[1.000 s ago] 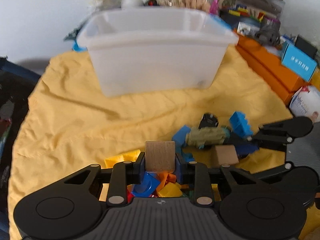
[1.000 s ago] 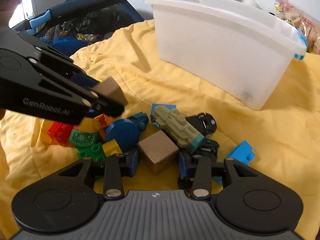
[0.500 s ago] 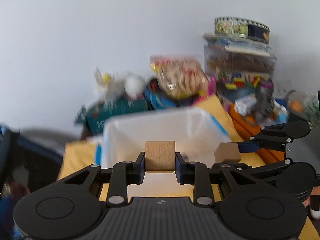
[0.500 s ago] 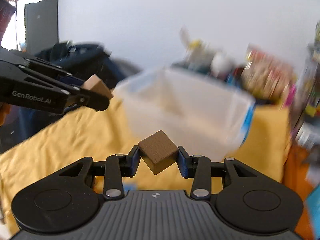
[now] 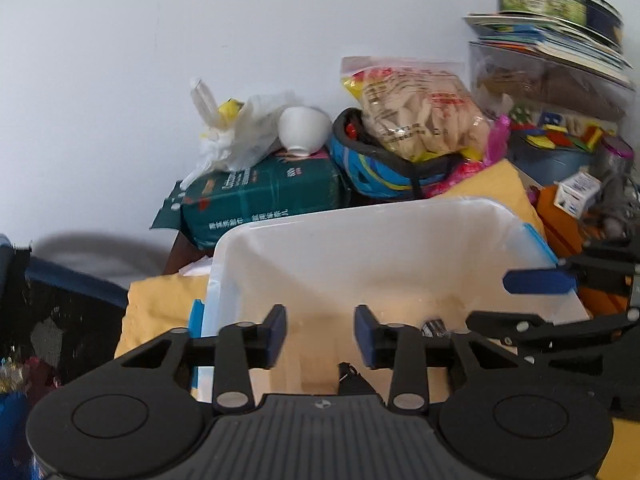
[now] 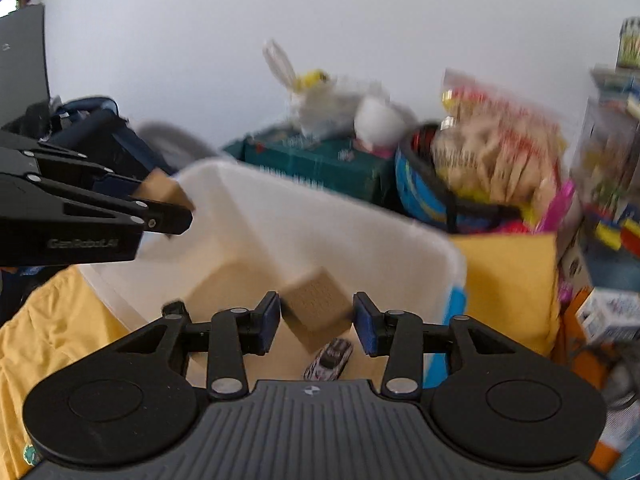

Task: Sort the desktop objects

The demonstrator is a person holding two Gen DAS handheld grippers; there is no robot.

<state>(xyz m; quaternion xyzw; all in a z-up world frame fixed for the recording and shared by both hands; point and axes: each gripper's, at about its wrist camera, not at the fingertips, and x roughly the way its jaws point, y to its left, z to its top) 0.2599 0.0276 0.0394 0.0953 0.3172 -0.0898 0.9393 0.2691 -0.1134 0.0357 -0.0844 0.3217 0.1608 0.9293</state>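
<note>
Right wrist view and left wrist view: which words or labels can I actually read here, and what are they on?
"GenRobot.AI": on the side of the left gripper, slightly blurred; its fingers are opening around a wooden block.
Green package: white print, too small to read.
Snack bag: red print, too blurred to read.
Round tin: pictures only, no legible words.

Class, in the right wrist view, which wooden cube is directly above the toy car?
The darker cube between the right gripper's blue pads, tilted on a corner; the paler cube is higher, near the bin's left rim.
</note>
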